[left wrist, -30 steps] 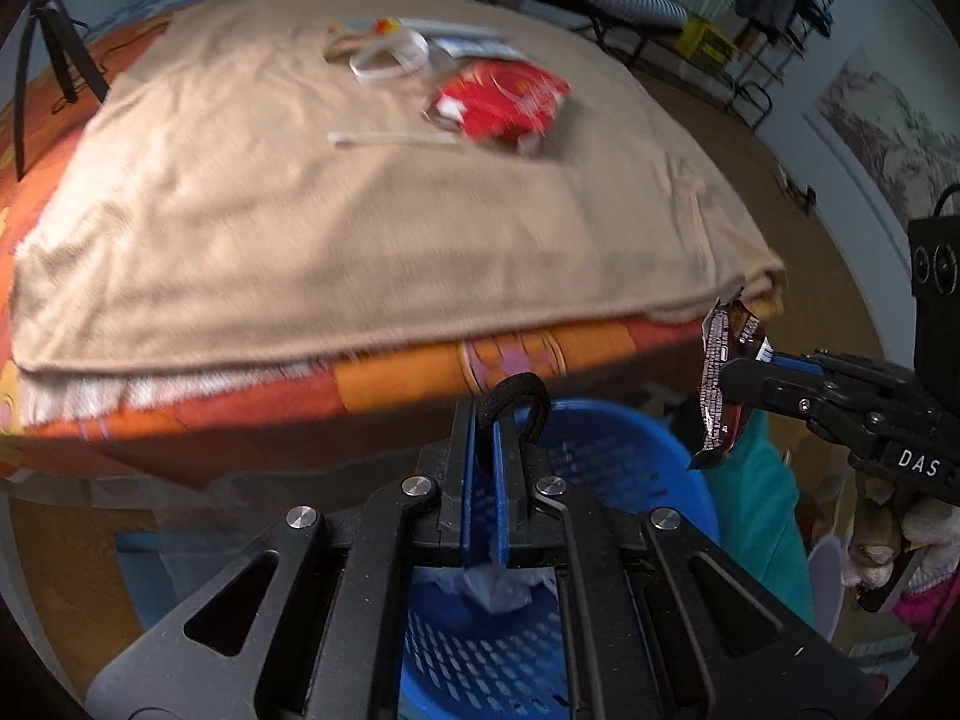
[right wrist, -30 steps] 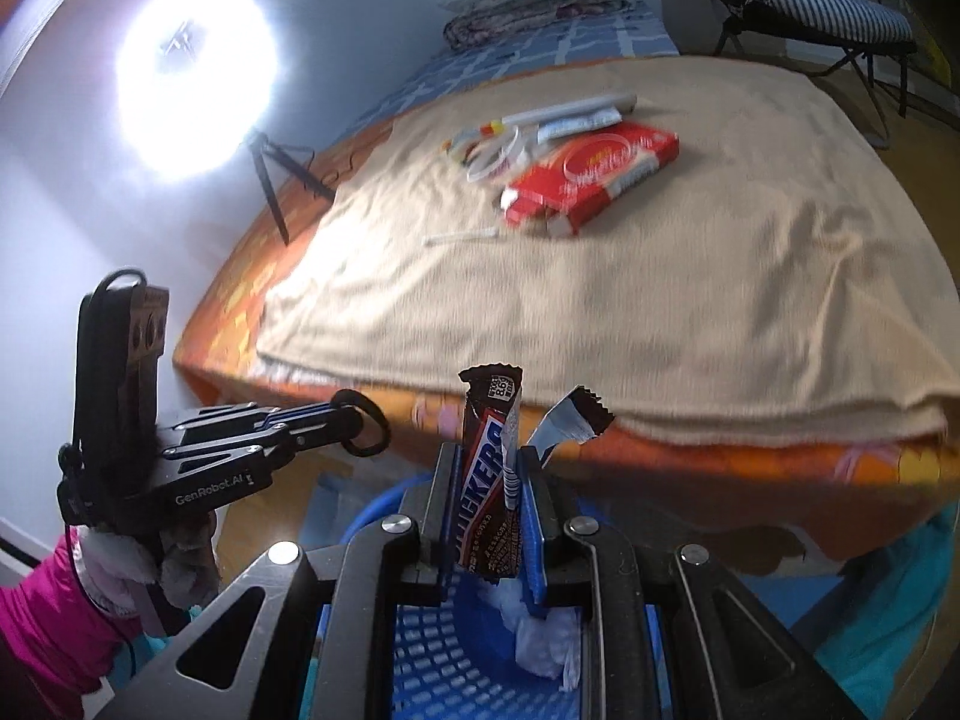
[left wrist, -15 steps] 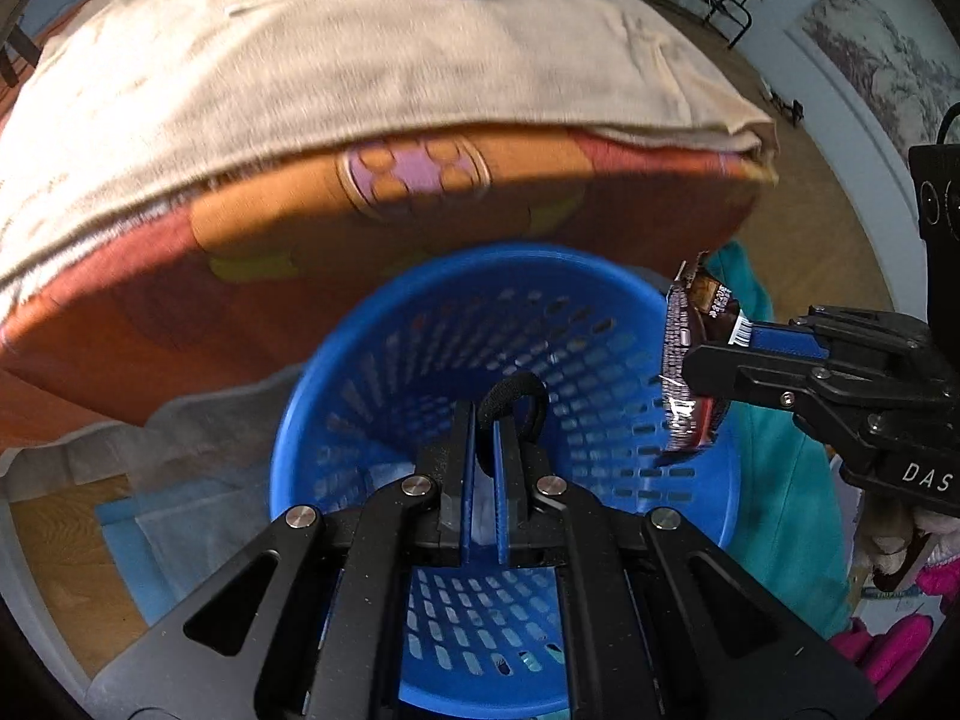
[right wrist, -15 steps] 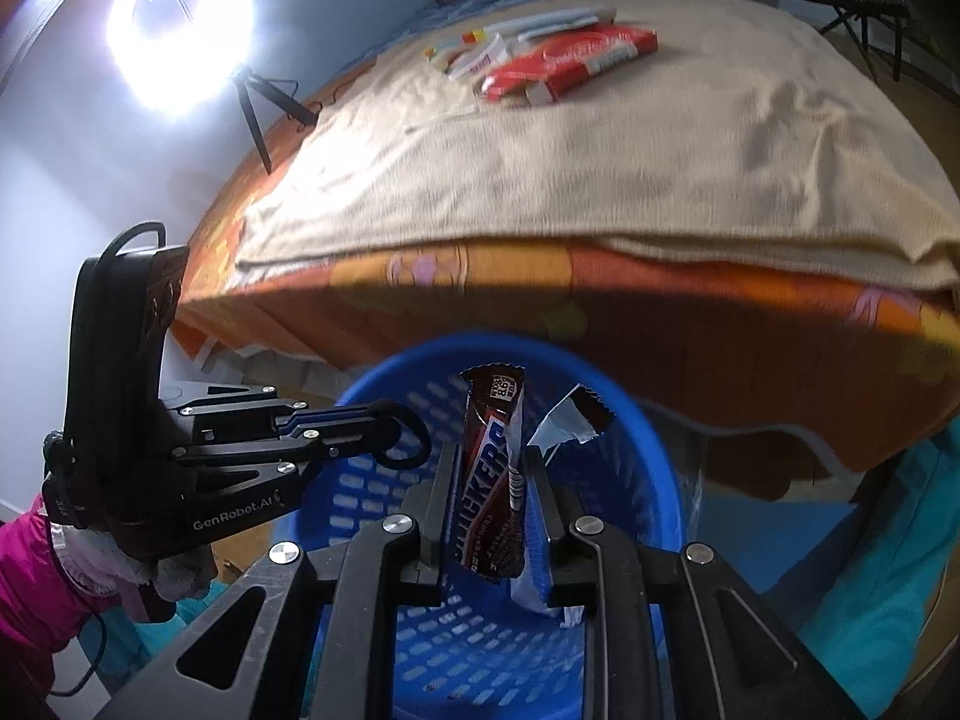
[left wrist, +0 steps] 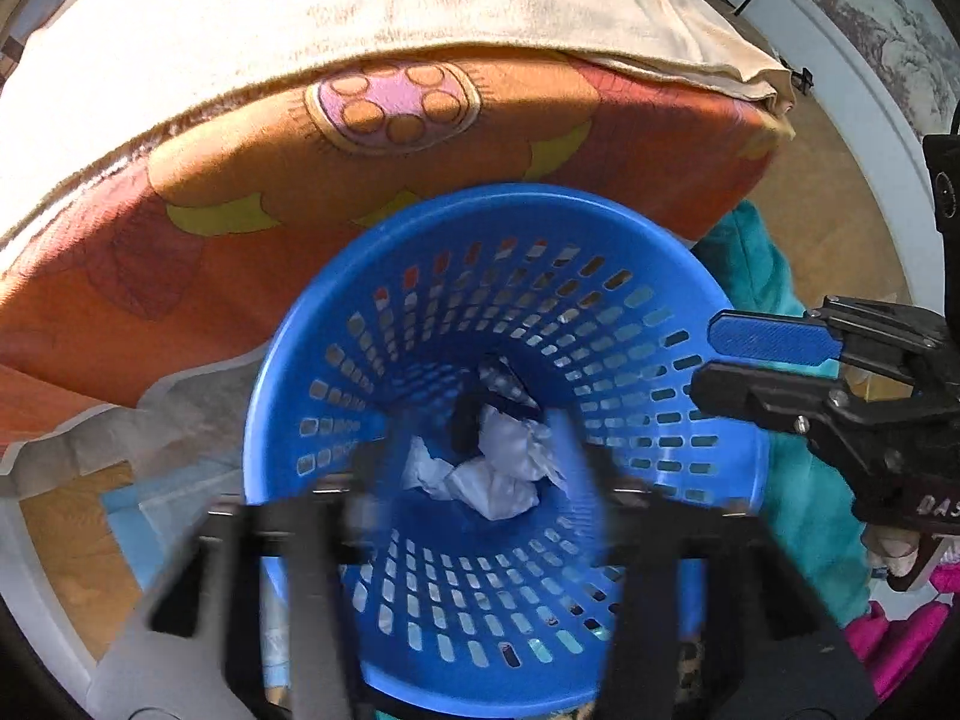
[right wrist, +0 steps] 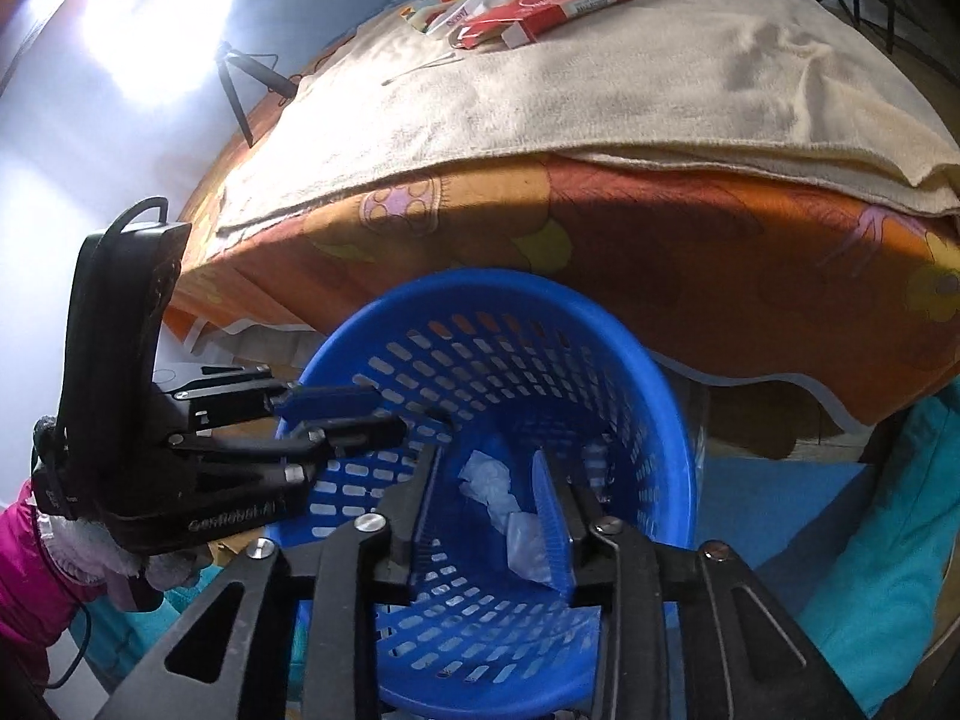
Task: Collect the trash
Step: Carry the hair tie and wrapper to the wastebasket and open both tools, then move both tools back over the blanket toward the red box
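Jaws on both tools are opening with nothing between them: the left gripper (left wrist: 474, 468) and the right gripper (right wrist: 489, 516) hang over the blue basket (right wrist: 672, 396), where crumpled white paper (left wrist: 492, 474) and a dark scrap lie on the bottom. More trash, a red box (right wrist: 540, 6) and small white pieces, sits far up the beige blanket (right wrist: 600, 102). Risks from here: the two tools, close together over the rim, could knock each other or tip the light basket standing beside the bed.

The basket (right wrist: 672, 420) stands on the floor before the bed (right wrist: 660, 222), crumpled paper (left wrist: 498, 468) inside it.
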Demonstrator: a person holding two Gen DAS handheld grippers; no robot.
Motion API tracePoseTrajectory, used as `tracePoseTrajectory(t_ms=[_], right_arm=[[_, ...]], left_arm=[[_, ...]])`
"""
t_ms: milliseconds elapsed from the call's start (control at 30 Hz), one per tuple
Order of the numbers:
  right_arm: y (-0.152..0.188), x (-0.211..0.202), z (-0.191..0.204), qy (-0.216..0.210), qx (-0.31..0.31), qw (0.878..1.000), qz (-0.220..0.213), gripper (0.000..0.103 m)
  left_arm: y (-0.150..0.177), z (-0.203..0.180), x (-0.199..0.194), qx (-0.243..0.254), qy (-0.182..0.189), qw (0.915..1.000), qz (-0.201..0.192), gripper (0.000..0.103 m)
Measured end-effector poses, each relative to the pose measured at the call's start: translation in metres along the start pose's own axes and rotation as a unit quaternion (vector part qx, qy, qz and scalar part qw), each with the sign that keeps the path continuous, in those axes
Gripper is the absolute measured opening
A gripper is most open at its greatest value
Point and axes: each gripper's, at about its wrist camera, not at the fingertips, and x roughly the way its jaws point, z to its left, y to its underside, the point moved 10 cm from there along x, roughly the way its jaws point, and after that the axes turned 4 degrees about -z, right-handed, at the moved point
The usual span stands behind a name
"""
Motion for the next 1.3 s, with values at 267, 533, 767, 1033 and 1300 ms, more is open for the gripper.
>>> tracePoseTrajectory(t_ms=[267,533,767,1033,1300], right_arm=[[-0.002,-0.003,-0.002,0.009,-0.002,1.0,-0.005,0.067],[-0.013,-0.01,-0.011,0.016,0.017,1.0,-0.019,0.082],[-0.03,-0.024,-0.019,0.025,0.025,0.998,-0.048,0.09],[-0.061,-0.04,-0.025,0.055,0.019,0.995,-0.082,0.098],[-0.099,-0.057,-0.03,0.064,0.013,0.989,-0.132,0.1]], left_arm=[[-0.006,0.003,-0.001,-0.002,-0.003,1.0,-0.006,0.058],[-0.015,0.01,-0.012,-0.009,-0.007,0.9997,-0.023,0.058],[-0.031,0.022,-0.027,-0.029,-0.009,0.9984,-0.047,0.058],[-0.052,0.036,-0.037,-0.045,-0.012,0.9965,-0.069,0.058],[-0.077,0.052,-0.048,-0.061,-0.019,0.9935,-0.094,0.058]])
